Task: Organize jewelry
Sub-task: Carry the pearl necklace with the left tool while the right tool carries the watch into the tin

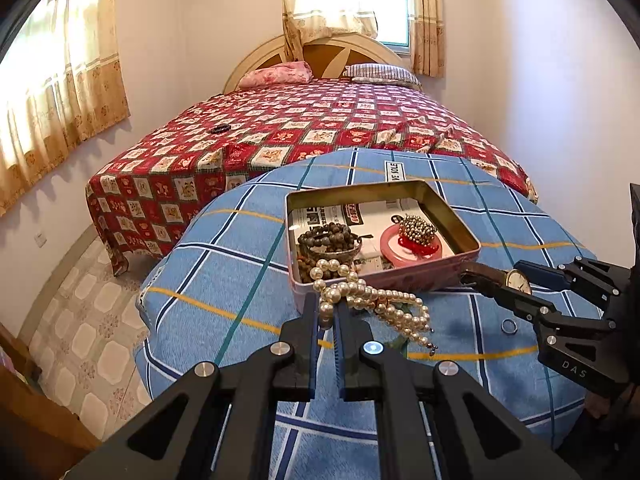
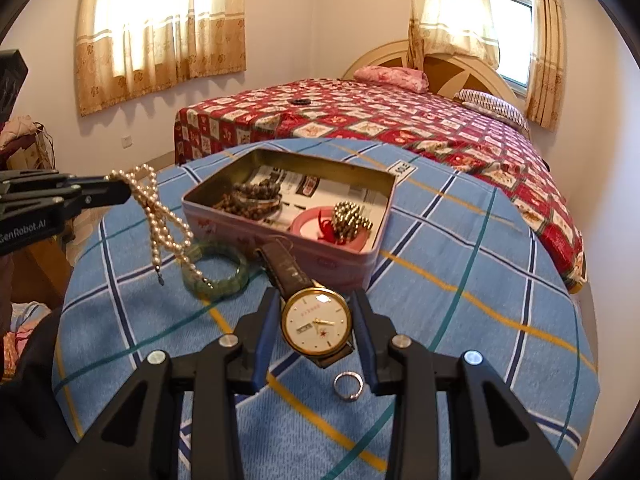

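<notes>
Nearest the lens in the left wrist view, my left gripper (image 1: pixel 328 316) has its jaws pinched almost together on a few beads of the pearl necklace (image 1: pixel 376 300). The strand's upper loop reaches the near rim of the pink tin (image 1: pixel 464 268), and the rest trails rightward and down toward the blue checked cloth (image 1: pixel 224 280). From the right wrist view the same necklace (image 2: pixel 160 216) hangs from those jaws as a long, nearly vertical strand, with its lower end at or just above the green jade bangle (image 2: pixel 216 270), which rests on the cloth just beside the tin's near left corner.

Moving right, the tin (image 2: pixel 280 236) stands open and directly ahead of both grippers; it already holds a dark bead bracelet (image 2: pixel 248 196), a pink ring-shaped piece (image 2: pixel 308 224) and a cluster of gold beads (image 2: pixel 352 214).

Further right, my right gripper (image 2: pixel 316 320) stands partly open, its blue pads closed on the two sides of the gold-cased wristwatch (image 2: pixel 316 322). The watch's strap runs away from me, its far end pointing at the tin's near wall. A small silver ring (image 2: pixel 349 386) lies on the cloth just beneath the right-hand jaw.

As I judge it, both held pieces need only go forward and over the near rim; the necklace is the nearer of the two.
</notes>
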A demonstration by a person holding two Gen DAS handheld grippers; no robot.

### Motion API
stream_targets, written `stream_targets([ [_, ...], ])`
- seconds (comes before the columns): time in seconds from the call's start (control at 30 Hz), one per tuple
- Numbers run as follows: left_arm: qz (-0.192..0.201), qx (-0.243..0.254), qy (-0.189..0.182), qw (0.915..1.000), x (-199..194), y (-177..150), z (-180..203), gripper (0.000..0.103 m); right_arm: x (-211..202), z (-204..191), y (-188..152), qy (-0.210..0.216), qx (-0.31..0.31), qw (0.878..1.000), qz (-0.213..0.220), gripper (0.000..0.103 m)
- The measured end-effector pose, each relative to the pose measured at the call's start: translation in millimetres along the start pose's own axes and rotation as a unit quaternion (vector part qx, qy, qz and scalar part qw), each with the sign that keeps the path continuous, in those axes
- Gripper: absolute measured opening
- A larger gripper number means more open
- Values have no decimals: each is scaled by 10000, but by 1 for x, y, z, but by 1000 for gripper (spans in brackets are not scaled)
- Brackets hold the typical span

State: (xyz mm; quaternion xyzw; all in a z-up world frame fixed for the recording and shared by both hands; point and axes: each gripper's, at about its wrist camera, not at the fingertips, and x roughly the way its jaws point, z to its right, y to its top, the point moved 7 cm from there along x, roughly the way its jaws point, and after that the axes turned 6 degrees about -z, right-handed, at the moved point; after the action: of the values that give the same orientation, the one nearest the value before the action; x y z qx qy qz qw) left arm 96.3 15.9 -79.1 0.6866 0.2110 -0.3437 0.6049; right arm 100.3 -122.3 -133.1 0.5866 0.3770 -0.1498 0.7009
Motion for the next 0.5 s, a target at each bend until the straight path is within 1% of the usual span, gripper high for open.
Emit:
stream_targets([
  [0.17,59,30,-21,10000,0,8,1,6,0,1,8,-28,-41,10000,57,38],
  [0.5,158,30,116,9998,8,29,-7,6,3,1,27,-64,-108,9998,168,39],
])
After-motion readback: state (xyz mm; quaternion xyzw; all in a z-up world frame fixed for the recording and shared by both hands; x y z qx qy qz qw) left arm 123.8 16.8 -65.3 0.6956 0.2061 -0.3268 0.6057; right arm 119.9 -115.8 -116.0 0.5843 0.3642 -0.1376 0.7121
